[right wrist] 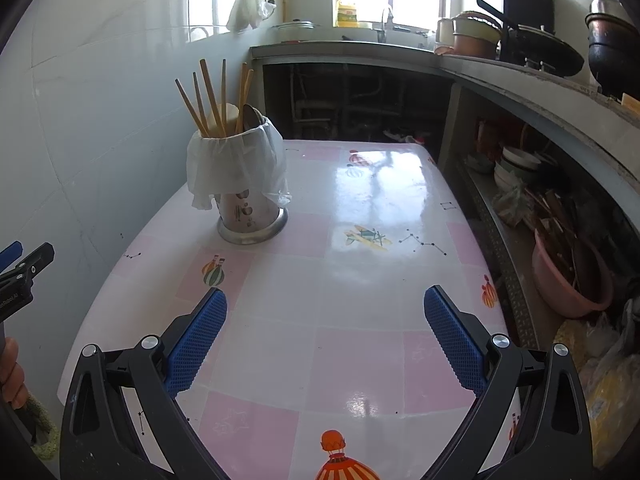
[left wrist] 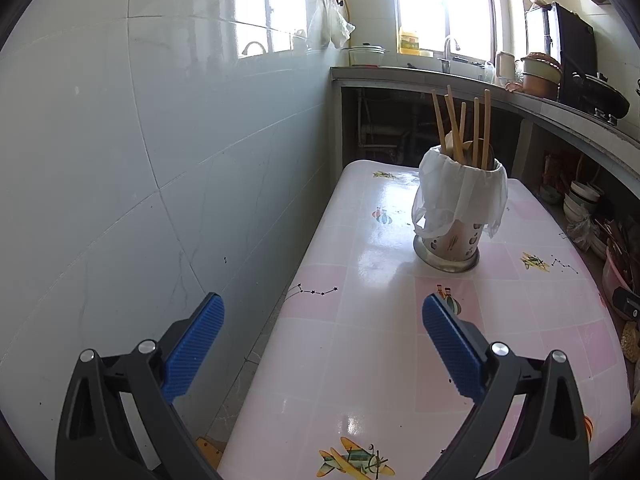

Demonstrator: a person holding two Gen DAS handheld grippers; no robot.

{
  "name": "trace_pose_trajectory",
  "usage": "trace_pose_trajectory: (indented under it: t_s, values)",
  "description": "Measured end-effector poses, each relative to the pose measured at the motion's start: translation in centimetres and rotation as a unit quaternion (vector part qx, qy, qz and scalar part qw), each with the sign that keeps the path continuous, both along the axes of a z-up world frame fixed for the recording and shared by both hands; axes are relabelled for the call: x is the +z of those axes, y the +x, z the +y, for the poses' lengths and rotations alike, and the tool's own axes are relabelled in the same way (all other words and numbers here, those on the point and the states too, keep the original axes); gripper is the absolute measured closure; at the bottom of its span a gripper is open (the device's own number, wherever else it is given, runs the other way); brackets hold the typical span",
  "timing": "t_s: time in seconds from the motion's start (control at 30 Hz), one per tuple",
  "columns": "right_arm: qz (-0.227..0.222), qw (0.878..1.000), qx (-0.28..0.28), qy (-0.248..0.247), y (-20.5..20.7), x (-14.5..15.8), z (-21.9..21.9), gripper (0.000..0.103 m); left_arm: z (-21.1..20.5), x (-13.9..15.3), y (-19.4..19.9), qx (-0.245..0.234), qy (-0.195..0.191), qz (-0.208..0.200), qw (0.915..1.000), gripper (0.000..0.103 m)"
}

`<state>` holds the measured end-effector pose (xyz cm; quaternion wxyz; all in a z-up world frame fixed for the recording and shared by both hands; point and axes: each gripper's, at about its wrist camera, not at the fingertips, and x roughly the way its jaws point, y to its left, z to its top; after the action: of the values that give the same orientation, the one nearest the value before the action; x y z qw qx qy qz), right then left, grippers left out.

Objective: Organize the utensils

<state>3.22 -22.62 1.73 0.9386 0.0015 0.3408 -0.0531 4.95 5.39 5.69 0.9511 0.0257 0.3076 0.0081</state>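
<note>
A metal utensil holder [left wrist: 452, 240] [right wrist: 250, 216] with a white cloth draped over its rim stands on the pink-and-white patterned table [left wrist: 380, 360] [right wrist: 352, 280]. Several wooden chopsticks [left wrist: 452, 120] [right wrist: 210, 96] and spoons stick up out of it. My left gripper [left wrist: 323, 312] is open and empty, low over the table's near left edge, well short of the holder. My right gripper [right wrist: 326, 306] is also open and empty above the table's near part, with the holder ahead to its left. The left gripper's tip [right wrist: 24, 264] shows at the right wrist view's left edge, held by a hand.
A tiled wall [left wrist: 140, 180] runs along the table's left side. A concrete counter [right wrist: 500, 72] with a sink, pots and a wok wraps the back and right. Beneath it sit bowls [right wrist: 516, 164] and a pink basin [right wrist: 568, 280].
</note>
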Motion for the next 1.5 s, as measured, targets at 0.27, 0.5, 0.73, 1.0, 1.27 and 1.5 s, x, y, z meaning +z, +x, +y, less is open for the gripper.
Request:
trace_pose_trajectory:
  t_s: [0.27,0.5,0.73,1.0,1.27,1.5]
  values:
    - [-0.002,1.0,-0.001,-0.001,-0.1,0.1,-0.3,0.008,0.0,0.0,0.0,-0.001,-0.001,-0.001,1.0,0.006]
    - [-0.002,1.0,-0.001,0.0,-0.2,0.0,-0.3,0.008,-0.2,0.0,0.0,-0.001,-0.001,-0.002,1.0,0.006]
    - [-0.002,1.0,-0.002,0.001,-0.2,0.0,-0.3,0.008,-0.2,0.2,0.0,-0.002,-0.001,-0.003,1.0,0.006]
    - [-0.004,1.0,-0.007,0.007,-0.3,0.1,-0.4,0.008,-0.8,0.2,0.2,-0.007,0.002,-0.005,1.0,0.006]
    - [-0.003,1.0,-0.01,0.011,-0.3,0.0,-0.5,0.008,-1.2,0.3,0.0,-0.009,0.004,-0.006,0.9999,0.006]
    - [-0.004,1.0,-0.01,0.013,-0.4,0.0,-0.5,0.008,-1.3,0.3,0.0,-0.009,0.005,-0.006,0.9999,0.006]
